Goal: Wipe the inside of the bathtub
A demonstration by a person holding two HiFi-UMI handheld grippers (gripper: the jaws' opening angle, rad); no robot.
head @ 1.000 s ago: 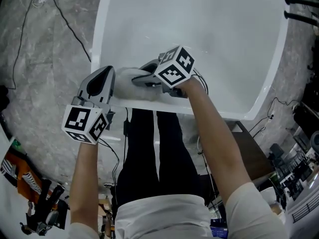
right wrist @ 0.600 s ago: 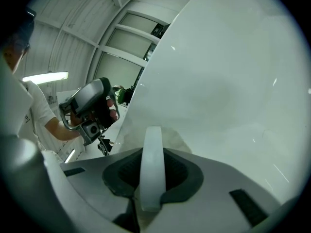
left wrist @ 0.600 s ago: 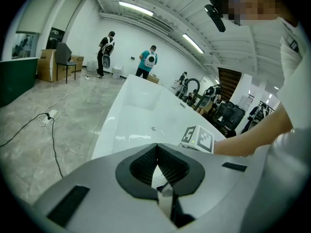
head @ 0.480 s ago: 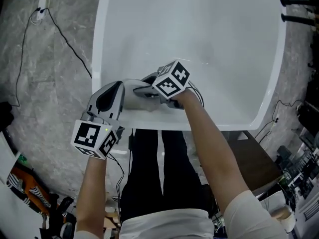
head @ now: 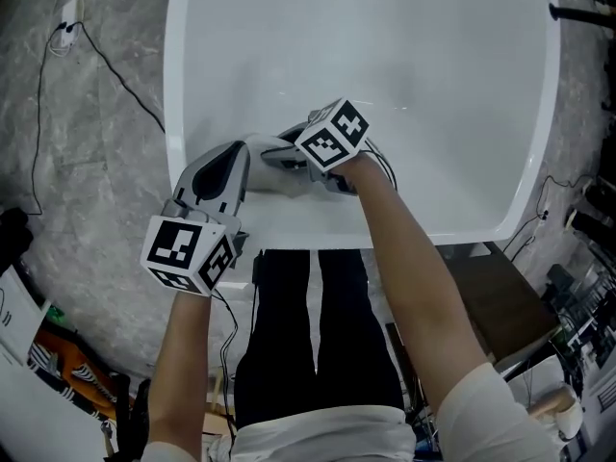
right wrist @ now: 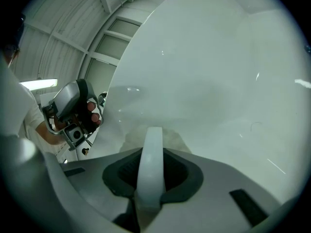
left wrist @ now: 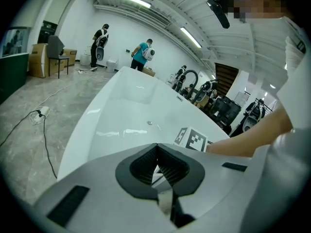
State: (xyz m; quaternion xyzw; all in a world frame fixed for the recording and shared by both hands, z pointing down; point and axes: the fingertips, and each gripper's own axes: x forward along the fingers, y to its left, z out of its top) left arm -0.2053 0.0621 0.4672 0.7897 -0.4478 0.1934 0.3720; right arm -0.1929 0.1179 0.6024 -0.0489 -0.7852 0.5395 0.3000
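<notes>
Since 1 s ago the left gripper (head: 231,157) has edged right along the near rim of the bathtub (head: 423,56); the right gripper (head: 277,152) barely shifted. Right jaws clamp a white handle (right wrist: 150,154); left jaws are closed and empty. The tool sits at the near wall, so the floor and far end probably remain. Only the right gripper view shows what seems to be a greyish pad (right wrist: 171,139) on the wall, and only the left gripper view shows the drain (left wrist: 149,123).

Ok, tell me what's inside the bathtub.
Inside the bathtub: the right gripper, shut on a white handle, its greyish pad against the near wall. The pad's underside is covered, so unseen.
</notes>
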